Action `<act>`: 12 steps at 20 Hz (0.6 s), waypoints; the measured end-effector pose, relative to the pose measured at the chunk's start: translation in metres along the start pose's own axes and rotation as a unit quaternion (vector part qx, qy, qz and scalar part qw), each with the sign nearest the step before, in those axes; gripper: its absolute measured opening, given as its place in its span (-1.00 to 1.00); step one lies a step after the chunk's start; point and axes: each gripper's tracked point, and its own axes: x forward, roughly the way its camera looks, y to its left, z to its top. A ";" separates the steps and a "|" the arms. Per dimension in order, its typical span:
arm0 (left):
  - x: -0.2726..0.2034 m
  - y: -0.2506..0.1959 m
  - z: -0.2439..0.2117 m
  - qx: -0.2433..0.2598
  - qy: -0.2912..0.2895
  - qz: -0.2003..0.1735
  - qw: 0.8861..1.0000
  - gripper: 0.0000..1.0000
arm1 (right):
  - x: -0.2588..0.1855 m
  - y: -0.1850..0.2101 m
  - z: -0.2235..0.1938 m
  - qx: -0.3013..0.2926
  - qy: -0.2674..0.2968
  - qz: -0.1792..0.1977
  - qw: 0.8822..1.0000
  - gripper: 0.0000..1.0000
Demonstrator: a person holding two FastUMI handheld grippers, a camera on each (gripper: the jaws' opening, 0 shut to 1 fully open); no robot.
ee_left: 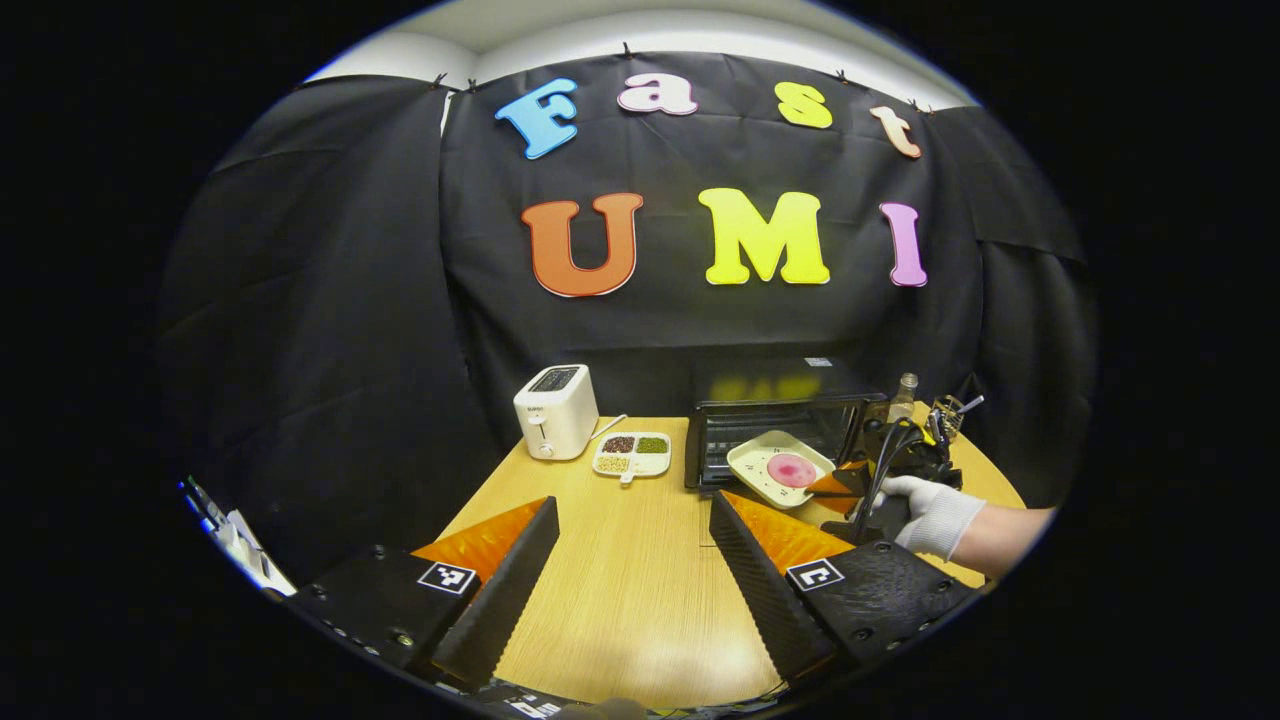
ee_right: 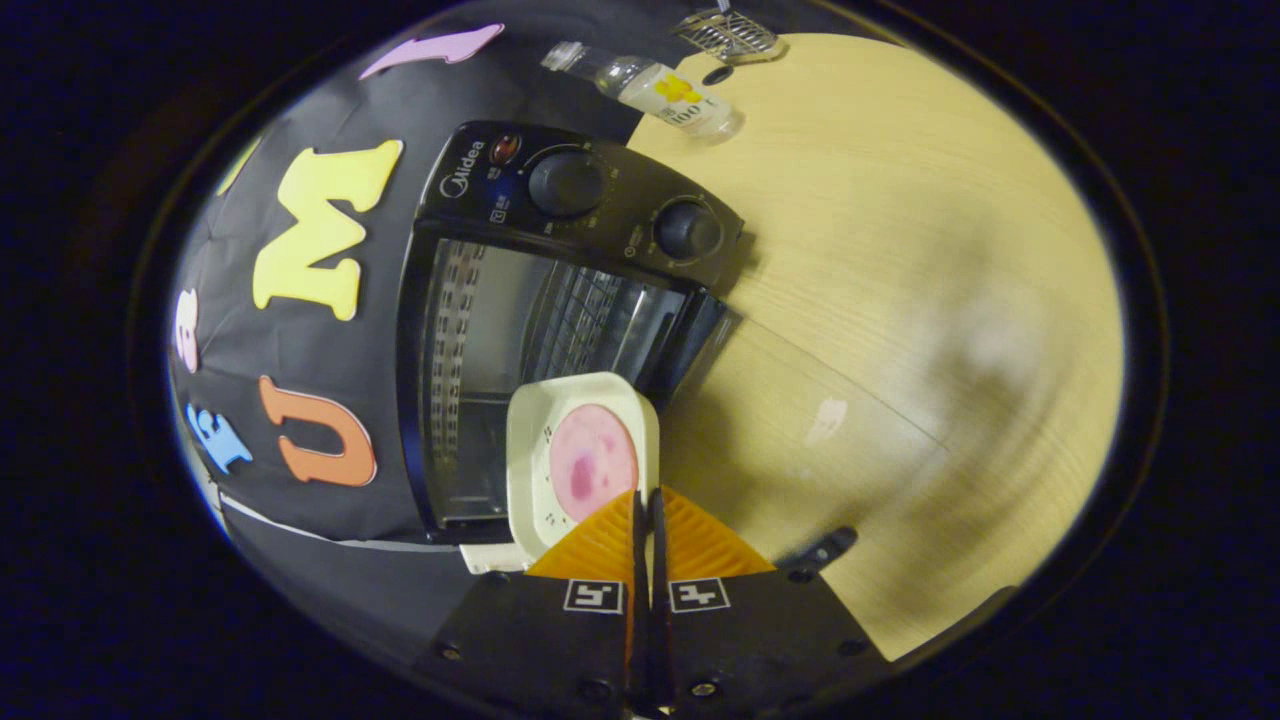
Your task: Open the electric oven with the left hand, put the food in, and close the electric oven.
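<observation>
Nearest in the left gripper view, the left gripper [ee_left: 632, 545] hangs above the wooden table [ee_left: 620, 590] with its two fingers wide apart and nothing between them. Farther off on its right side, a gloved hand [ee_left: 935, 512] holds the right gripper [ee_right: 645, 510], whose fingers are pressed together on the near rim of a cream plate [ee_right: 580, 460]. On this plate lies a round pink piece of food [ee_right: 592, 462]. The plate is held tilted, just in front of the open mouth of the black electric oven [ee_right: 520, 300], whose door is down. Behind, a white toaster [ee_left: 555, 410] and a divided dish [ee_left: 632, 453] with grains stand left of the oven, and a bottle [ee_right: 665, 92] stands beside it.
</observation>
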 end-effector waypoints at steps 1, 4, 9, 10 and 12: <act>0.001 0.001 -0.001 -0.002 0.001 0.004 1.000 0.94 | 0.007 0.003 0.007 -0.009 -0.007 0.000 1.000 -0.93; 0.008 0.004 -0.003 -0.007 0.008 0.018 1.000 0.94 | 0.031 0.011 0.024 -0.022 -0.017 0.006 1.000 -0.93; 0.012 0.007 -0.008 -0.008 0.019 0.036 0.999 0.94 | 0.052 0.033 0.049 -0.049 -0.046 0.053 0.996 -0.92; 0.012 0.008 -0.007 -0.005 0.019 0.038 0.999 0.94 | 0.054 0.036 0.053 -0.047 -0.048 0.065 0.996 -0.89; 0.013 0.011 -0.006 -0.006 0.019 0.041 0.999 0.94 | 0.057 0.038 0.055 -0.048 -0.045 0.077 0.995 -0.81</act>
